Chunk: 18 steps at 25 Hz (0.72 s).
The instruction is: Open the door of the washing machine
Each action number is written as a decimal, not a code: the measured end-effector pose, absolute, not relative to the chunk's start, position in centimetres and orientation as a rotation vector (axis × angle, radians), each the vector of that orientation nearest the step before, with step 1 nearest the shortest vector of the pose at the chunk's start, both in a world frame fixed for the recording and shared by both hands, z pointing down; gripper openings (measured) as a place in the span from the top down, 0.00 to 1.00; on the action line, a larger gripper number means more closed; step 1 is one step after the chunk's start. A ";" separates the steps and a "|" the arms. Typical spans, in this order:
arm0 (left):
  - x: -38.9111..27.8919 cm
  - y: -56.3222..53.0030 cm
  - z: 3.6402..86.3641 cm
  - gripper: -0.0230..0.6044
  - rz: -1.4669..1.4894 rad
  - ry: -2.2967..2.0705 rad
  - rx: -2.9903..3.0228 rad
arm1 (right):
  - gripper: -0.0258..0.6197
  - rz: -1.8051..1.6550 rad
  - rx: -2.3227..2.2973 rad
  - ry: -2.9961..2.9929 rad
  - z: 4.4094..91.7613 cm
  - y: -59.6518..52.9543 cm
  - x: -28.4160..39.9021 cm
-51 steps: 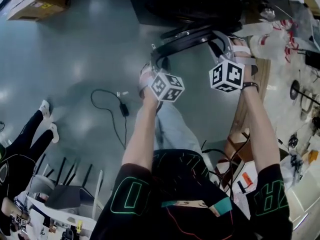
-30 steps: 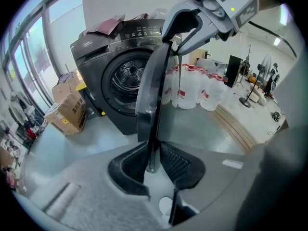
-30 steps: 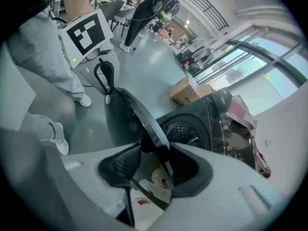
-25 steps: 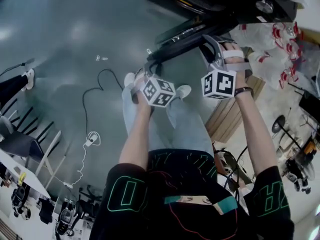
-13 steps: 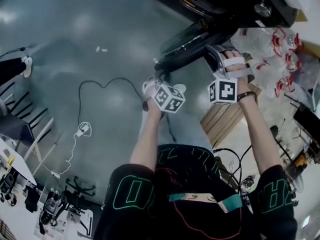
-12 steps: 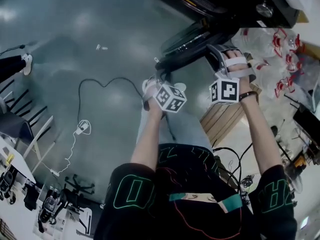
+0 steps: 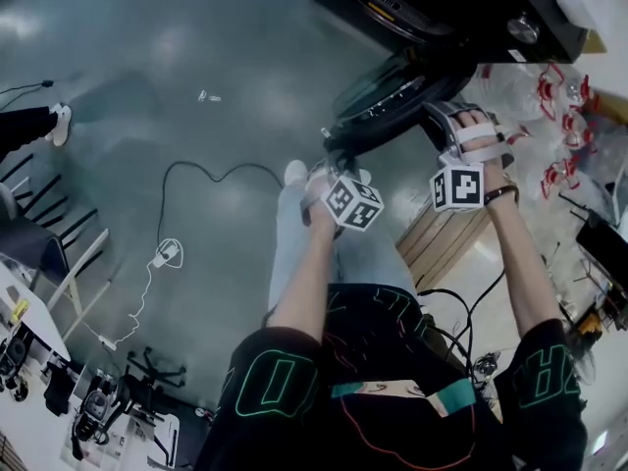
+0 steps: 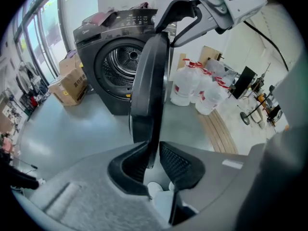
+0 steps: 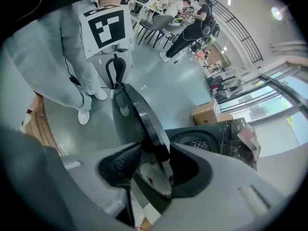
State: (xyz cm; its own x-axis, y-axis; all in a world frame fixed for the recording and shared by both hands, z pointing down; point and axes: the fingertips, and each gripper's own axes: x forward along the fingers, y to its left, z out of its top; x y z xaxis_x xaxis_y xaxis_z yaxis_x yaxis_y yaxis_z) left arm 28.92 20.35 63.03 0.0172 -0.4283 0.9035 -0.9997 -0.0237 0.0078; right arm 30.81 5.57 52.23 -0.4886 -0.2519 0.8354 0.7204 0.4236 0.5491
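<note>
The dark washing machine [image 7: 442,8] fills the top right of the head view, and its round black door [image 7: 392,96] stands swung out from it. My left gripper [image 7: 329,155] is shut on the door's outer rim. In the left gripper view the thin edge of the door [image 8: 149,90] runs down between the pads of my left gripper [image 8: 153,160], with the steel drum [image 8: 127,61] showing behind. My right gripper [image 7: 442,116] is shut on a thicker part of the rim. There the door [image 9: 139,114] fills the gap of my right gripper [image 9: 154,165].
Clear water jugs [image 8: 192,85] and a wooden pallet [image 7: 442,234] stand to the right of the machine. Cardboard boxes [image 8: 72,85] sit on its other side. A black cable [image 7: 196,180] loops over the grey floor. People and chairs [image 9: 192,23] are further back.
In the head view both grippers and the door rim have shifted right and slightly down. The door stands a little further out from the machine, and both grips look unchanged.
</note>
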 end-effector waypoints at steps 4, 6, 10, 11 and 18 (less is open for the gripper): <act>29.1 21.4 62.5 0.75 1.001 -1.377 1.678 | 0.66 -1.073 -0.367 -1.654 52.4 5.8 31.3; 28.4 22.1 61.3 0.73 0.990 -1.362 1.716 | 0.65 -0.930 -0.274 -1.697 51.7 6.0 31.5; 24.7 23.9 57.5 0.82 0.882 -1.472 1.709 | 0.65 -0.543 0.065 -1.920 47.8 7.9 31.1; 23.3 23.9 56.1 0.87 0.834 -1.525 1.697 | 0.66 -0.434 0.156 -1.996 46.5 8.4 30.6; 15.4 22.0 42.3 0.95 0.487 -1.838 1.721 | 0.87 0.170 0.681 -2.421 37.3 10.5 27.7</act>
